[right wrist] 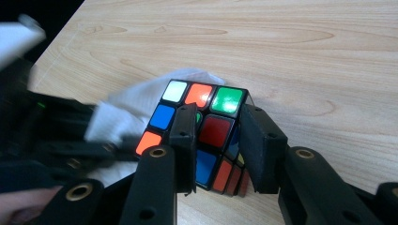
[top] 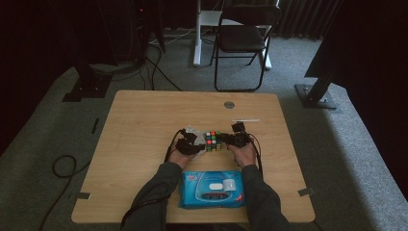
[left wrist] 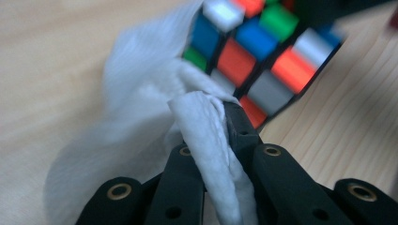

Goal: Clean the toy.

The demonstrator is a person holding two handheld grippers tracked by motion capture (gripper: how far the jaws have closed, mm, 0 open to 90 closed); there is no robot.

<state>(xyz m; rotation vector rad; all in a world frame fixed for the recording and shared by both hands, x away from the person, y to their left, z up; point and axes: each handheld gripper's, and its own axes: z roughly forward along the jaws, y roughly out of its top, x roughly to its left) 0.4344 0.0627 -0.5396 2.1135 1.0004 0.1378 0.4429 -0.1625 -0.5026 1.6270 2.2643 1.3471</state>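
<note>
A scrambled colour cube (top: 212, 140) sits mid-table between my two grippers. My right gripper (top: 236, 140) is shut on the cube (right wrist: 216, 132); in the right gripper view its jaws (right wrist: 219, 114) clamp one corner edge. My left gripper (top: 189, 143) is shut on a white wipe (left wrist: 141, 93), and its tip (left wrist: 220, 112) presses the bunched wipe against the side of the cube (left wrist: 263, 51). The wipe (right wrist: 126, 107) spreads on the table behind the cube. The left gripper (right wrist: 47, 140) is blurred at the left of the right gripper view.
A blue pack of wet wipes (top: 211, 188) lies near the table's front edge, between the forearms. A thin white strip (top: 245, 120) and a round grommet (top: 229, 104) are farther back on the table (top: 144, 115). A black folding chair (top: 243, 38) stands beyond.
</note>
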